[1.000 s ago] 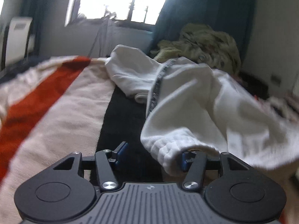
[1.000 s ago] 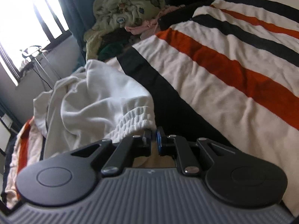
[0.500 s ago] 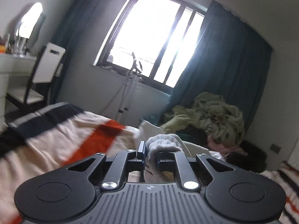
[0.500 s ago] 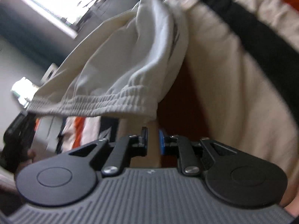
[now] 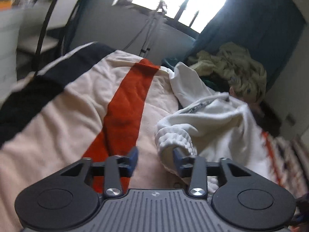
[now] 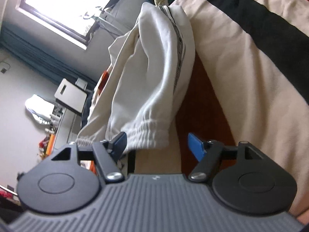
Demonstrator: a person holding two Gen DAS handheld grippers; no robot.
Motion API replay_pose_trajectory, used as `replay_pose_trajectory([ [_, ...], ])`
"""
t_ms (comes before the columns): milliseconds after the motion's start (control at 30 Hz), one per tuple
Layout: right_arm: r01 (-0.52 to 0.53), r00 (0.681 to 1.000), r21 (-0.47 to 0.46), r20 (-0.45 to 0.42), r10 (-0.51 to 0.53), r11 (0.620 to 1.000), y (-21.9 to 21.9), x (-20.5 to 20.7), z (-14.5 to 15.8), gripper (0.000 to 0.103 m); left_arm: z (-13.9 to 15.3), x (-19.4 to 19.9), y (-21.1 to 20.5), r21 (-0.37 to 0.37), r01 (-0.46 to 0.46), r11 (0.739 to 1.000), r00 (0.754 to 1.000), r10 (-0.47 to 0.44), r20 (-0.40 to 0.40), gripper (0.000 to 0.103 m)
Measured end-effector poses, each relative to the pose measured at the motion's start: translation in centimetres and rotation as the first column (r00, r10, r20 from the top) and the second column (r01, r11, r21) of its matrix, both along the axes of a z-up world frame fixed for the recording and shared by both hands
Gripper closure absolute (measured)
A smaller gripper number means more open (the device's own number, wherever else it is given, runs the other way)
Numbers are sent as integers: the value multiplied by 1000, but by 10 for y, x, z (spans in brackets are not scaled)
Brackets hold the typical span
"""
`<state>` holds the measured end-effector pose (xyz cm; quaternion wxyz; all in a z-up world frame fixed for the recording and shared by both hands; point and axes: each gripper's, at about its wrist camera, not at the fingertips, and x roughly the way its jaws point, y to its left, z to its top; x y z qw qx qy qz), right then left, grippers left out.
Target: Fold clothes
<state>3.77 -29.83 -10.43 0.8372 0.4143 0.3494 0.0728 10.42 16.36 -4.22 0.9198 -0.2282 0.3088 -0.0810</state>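
The left gripper (image 5: 155, 157) and right gripper (image 6: 157, 144) gape wide, gripping nothing. White sweatpants (image 5: 204, 116) lie on the striped blanket (image 5: 81, 104) (only the right view shows their side stripe running lengthwise).

Blanket (image 5: 81, 104) edges blurred, clothes pile (image 5: 235, 67) smeared, dresser clutter (image 6: 48, 135) indistinct

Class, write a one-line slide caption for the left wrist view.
Left gripper, jaws open, at the ribbed cuff of white sweatpants lying on a striped blanket.
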Motion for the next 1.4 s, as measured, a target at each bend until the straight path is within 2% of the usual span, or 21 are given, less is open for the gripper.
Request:
replay_pose_trajectory([
  [67,31,999,-4,-14,-31,1000,3,16,-6,30,0,-2,11,-74,-21,997,999,23,22,41],
  [167,40,998,4,-45,-39,999,6,46,-19,30,-8,11,21,-128,-61,990,998,63,15,31],
  [267,1,996,-14,-92,-2,1000,17,71,-34,32,-20,35,23,-184,-68,981,998,65,-25,29],
  [300,-11,995,-31,-102,8,999,20,75,-36,41,-26,44,22,-192,-70,979,997,61,-49,29],
  [333,-23,995,-60,-103,17,998,23,76,-35,70,-32,50,21,-203,-69,977,996,57,-66,29],
  [367,-27,996,-75,-92,20,997,23,74,-32,78,-37,55,19,-216,-69,974,995,52,-82,29],
  [433,-13,999,-101,-46,9,995,21,65,-19,83,-46,61,14,-239,-62,969,994,38,-104,29],
  [533,56,993,-116,114,-43,992,9,32,13,84,-55,67,-3,-247,-30,968,992,-1,-124,29],
  [633,144,971,-98,205,-122,985,-9,2,25,85,-64,67,-24,-262,15,965,987,-56,-149,30],
  [700,169,980,-77,120,-159,983,-19,4,12,84,-71,65,-40,-276,31,961,984,-78,-161,30],
  [800,205,978,-49,-30,-207,977,-28,9,-14,85,-78,60,-60,-226,32,974,982,-73,-176,36],
  [833,217,974,-43,-56,-219,975,-29,11,-20,85,-79,57,-66,-202,30,979,982,-66,-175,38],
  [867,224,972,-48,-58,-227,973,-30,11,-20,84,-80,55,-71,-178,28,984,983,-60,-175,45],
  [933,219,974,-69,-42,-223,973,-25,8,-18,84,-82,53,-69,-204,1,979,983,-39,-182,59],
  [967,208,977,-65,-35,-211,976,-22,7,-18,84,-83,52,-66,-214,-20,977,982,-21,-186,70],
  [1033,177,984,-38,-23,-178,983,-17,3,-19,84,-79,50,-58,-231,-60,971,981,14,-194,83],
  [1067,161,987,-23,-16,-161,987,-12,3,-19,85,-76,49,-54,-245,-75,967,982,29,-186,86],
  [1233,46,990,-23,134,-43,999,34,-6,8,84,-37,54,-21,-272,-187,944,981,165,-101,89],
  [1333,-2,983,61,182,-9,998,76,-12,14,85,-4,63,16,-230,-261,938,965,252,-67,90],
  [1400,-68,977,51,203,57,996,120,-5,17,85,21,72,48,-203,-320,925,947,318,-44,90],
])
